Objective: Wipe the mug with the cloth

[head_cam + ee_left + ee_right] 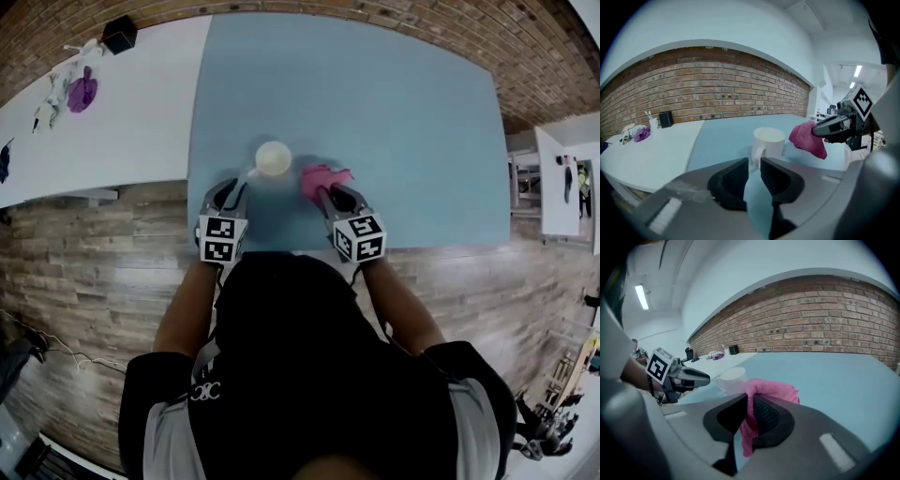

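A white mug [273, 157] stands upright on the blue table [394, 103], its handle toward my left gripper [236, 187]. In the left gripper view the jaws [754, 165] stand apart with a gap between them. The mug's handle [755, 151] sits just beyond their tips and nothing is pressed between the pads. A pink cloth [321, 176] hangs bunched from my right gripper [331, 193], just right of the mug. The right gripper view shows that gripper [751, 401] shut on the pink cloth [772, 389], with the mug [731, 378] a little ahead to the left.
A white table [122, 112] adjoins the blue one on the left and carries a black box [119, 34] and a purple item [82, 92] at its far end. A brick wall [717, 93] runs behind both tables. Wooden floor lies below the near edge.
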{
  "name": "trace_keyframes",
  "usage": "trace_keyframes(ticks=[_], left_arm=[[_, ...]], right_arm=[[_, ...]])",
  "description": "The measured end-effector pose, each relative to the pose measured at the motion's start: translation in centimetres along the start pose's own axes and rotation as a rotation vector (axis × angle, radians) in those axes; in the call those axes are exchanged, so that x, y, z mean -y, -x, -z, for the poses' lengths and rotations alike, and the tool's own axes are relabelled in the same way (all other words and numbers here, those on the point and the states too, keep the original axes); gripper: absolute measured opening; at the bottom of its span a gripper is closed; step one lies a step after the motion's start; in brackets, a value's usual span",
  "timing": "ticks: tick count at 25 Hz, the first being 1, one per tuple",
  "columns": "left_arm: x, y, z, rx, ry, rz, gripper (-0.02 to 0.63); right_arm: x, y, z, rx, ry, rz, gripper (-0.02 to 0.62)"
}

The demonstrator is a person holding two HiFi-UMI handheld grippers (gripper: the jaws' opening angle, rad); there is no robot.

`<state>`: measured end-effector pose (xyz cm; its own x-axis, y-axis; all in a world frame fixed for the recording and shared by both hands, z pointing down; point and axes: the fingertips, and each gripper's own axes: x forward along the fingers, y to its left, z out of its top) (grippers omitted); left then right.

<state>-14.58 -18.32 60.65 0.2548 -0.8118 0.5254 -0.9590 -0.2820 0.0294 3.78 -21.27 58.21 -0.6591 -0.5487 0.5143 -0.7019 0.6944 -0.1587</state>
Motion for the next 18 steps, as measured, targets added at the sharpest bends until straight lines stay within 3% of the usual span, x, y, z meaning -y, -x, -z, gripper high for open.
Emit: trace_keyframes(ticks=[10,16,18], left_arm=[[1.3,-3.1,-0.1,-0.012,-0.074,0.096,0.126],[2.0,-4.3,0.0,-0.020,-0.096,0.137,0.124],[2.1,-4.4,-0.2,-0.019,-0.116,0.147,0.095]], right_arm=[[1.2,-2.5,-3.0,0.001,0.033,0.042,0.044],[1.5,-3.6,-3.5,-0.012,0.043,0.044,0.044],[1.4,-4.1,-3.9,-0.012,0.046,0.042,0.044]])
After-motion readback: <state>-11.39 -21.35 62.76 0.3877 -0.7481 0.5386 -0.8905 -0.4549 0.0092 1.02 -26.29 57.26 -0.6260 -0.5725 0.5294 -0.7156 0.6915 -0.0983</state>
